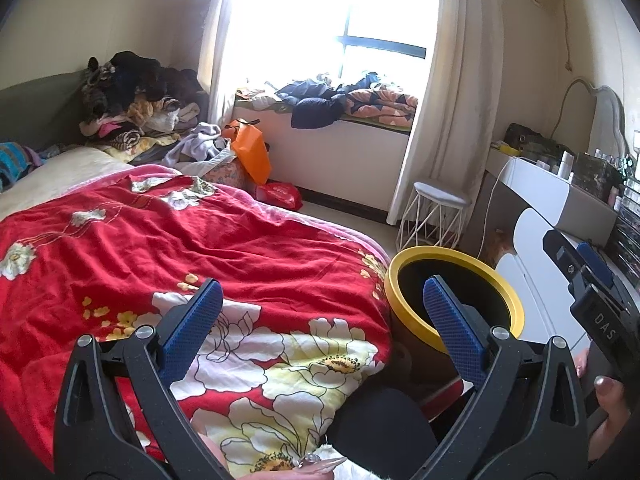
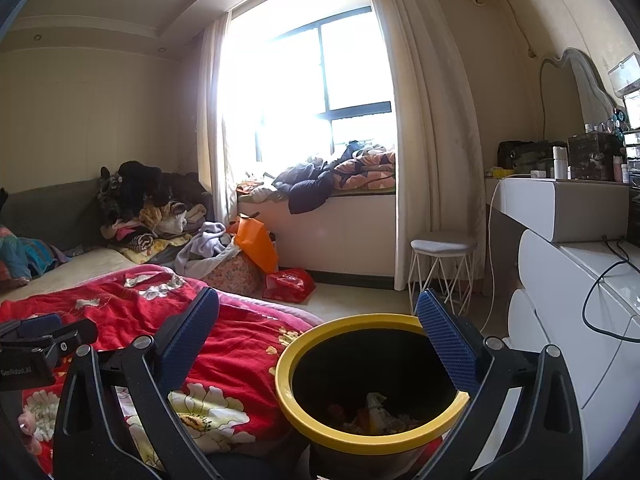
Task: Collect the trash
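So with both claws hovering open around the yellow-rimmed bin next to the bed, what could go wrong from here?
1. The right claw hangs open over the yellow-rimmed bin; a low swing could catch the rim and tip its trash out.
2. The red floral quilt drapes right beside the bin, so the left claw could snag fabric.
3. Black cables trail across the white dresser nearby.

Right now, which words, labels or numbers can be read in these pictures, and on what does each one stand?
"DAS": on the black body of the right gripper, seen from the left wrist.
"GenRobot.AI": on the black body of the left gripper, seen from the right wrist; small, partly blurred.
Red bag print: too blurred to read.
Bottles on the dresser: labels too small.
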`<state>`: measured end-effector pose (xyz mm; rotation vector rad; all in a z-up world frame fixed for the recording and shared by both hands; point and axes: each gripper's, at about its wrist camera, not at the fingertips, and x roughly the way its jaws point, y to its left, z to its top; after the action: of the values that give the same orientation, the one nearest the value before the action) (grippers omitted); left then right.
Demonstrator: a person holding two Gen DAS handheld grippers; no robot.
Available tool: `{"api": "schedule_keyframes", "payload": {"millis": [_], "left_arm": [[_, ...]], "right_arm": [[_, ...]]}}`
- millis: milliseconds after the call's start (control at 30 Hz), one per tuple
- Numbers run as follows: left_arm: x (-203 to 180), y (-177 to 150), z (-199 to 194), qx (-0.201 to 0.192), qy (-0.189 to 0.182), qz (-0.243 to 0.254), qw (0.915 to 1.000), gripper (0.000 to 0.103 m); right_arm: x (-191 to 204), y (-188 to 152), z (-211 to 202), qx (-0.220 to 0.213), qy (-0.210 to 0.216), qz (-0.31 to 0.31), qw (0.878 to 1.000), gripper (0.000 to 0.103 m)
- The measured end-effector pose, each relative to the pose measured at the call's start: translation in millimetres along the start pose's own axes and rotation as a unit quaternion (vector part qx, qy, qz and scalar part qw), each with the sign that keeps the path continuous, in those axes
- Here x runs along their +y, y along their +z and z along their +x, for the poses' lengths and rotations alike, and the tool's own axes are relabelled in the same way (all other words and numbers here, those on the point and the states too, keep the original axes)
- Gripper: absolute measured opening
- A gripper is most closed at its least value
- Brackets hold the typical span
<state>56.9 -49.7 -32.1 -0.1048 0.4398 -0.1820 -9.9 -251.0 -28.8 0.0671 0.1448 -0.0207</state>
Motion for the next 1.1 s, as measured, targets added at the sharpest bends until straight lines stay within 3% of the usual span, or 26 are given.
{"api": "schedule_keyframes", "payload": {"millis": [833, 967, 1100], "left_arm": [[7.9, 2.9, -4.6, 0.006, 0.014, -0.014, 0.9998, 0.092], [23.6, 9.1, -12.3, 0.000, 0.015, -0.031, 0.9994, 0.092], [62.9, 14.1, -25.2, 0.001, 0.051, -0.065, 0.9966, 0.092]], "right_arm": [[3.1, 1.6, -1.4, 0.000, 0.009, -0.009, 1.000, 0.097], [14.7, 4.3, 2.0, 0.005, 0.030, -0.021, 0.999, 0.097], [48.4, 9.8, 12.5, 0.022, 0.091, -0.032, 0.995, 0.097]]}}
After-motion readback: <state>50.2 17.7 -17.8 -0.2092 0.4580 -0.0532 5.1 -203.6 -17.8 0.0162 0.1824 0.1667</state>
